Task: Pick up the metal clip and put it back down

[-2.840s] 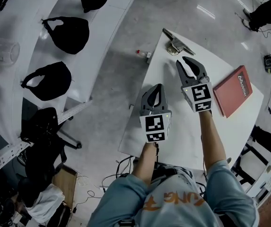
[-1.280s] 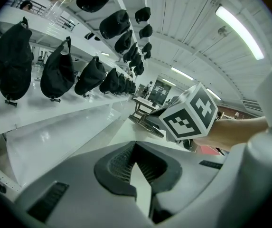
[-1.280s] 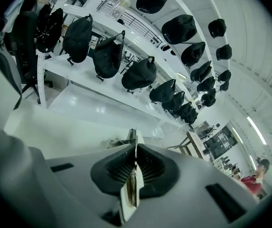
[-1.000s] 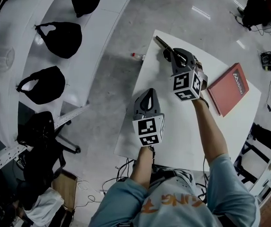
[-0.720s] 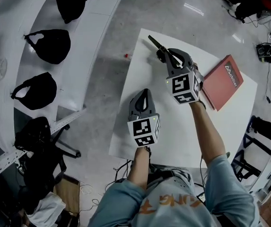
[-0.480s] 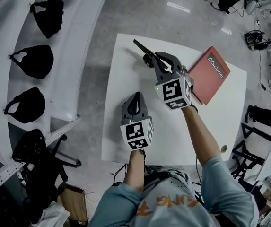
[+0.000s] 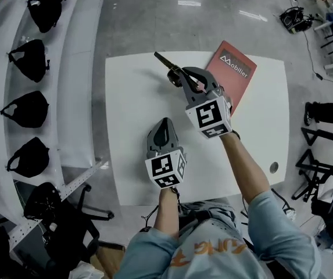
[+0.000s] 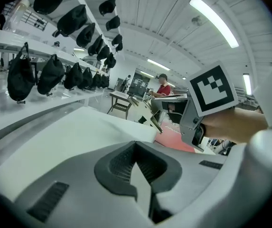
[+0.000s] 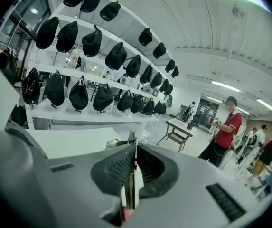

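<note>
The metal clip (image 7: 167,68) is a long dark lever clip. It hangs over the far part of the white table (image 7: 125,127), and my right gripper (image 7: 183,74) is shut on it. In the right gripper view the clip's thin metal edge (image 9: 132,170) stands upright between the pads of that gripper (image 9: 135,148). My left gripper (image 7: 165,122) sits nearer the front edge, shut with nothing in it. From the left gripper view the closed jaws of the left gripper (image 8: 136,145) point at the clip (image 8: 151,118) and the right gripper's marker cube (image 8: 212,89).
A red book (image 7: 231,73) lies at the table's far right, just behind my right gripper. White shelves with black caps (image 7: 28,109) run along the left. A black chair (image 7: 56,214) stands at lower left. A person in a red shirt (image 9: 225,129) stands far off.
My right gripper, open and short of the clip before, reached it and shut on it. The clip has come away from the table's far edge. The left gripper stayed shut near the front.
</note>
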The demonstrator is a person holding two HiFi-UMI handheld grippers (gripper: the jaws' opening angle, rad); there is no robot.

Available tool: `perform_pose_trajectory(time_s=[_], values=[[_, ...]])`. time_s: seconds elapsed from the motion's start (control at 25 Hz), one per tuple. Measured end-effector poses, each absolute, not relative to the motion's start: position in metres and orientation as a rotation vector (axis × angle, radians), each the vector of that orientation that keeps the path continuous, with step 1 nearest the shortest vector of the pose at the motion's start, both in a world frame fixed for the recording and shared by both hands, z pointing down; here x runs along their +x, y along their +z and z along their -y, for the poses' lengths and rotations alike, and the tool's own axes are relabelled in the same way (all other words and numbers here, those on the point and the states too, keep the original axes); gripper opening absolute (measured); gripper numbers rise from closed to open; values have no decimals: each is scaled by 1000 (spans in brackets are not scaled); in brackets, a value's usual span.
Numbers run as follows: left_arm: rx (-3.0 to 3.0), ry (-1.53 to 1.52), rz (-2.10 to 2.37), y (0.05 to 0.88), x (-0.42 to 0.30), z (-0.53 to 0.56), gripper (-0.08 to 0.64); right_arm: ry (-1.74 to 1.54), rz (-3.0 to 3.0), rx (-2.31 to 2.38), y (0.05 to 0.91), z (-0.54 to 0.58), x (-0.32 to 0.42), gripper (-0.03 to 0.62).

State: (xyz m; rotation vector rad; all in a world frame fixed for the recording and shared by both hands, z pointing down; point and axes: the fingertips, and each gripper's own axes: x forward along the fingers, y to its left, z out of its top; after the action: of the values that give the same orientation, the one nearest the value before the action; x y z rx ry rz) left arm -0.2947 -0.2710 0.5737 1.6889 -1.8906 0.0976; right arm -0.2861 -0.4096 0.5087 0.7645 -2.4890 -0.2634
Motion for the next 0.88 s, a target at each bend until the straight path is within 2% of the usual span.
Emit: perform_pose_trajectory(time_s=[0.88], values=[[1984,256,1708,541,-130,317,9,13,2383,1261,501,464,-23,32]])
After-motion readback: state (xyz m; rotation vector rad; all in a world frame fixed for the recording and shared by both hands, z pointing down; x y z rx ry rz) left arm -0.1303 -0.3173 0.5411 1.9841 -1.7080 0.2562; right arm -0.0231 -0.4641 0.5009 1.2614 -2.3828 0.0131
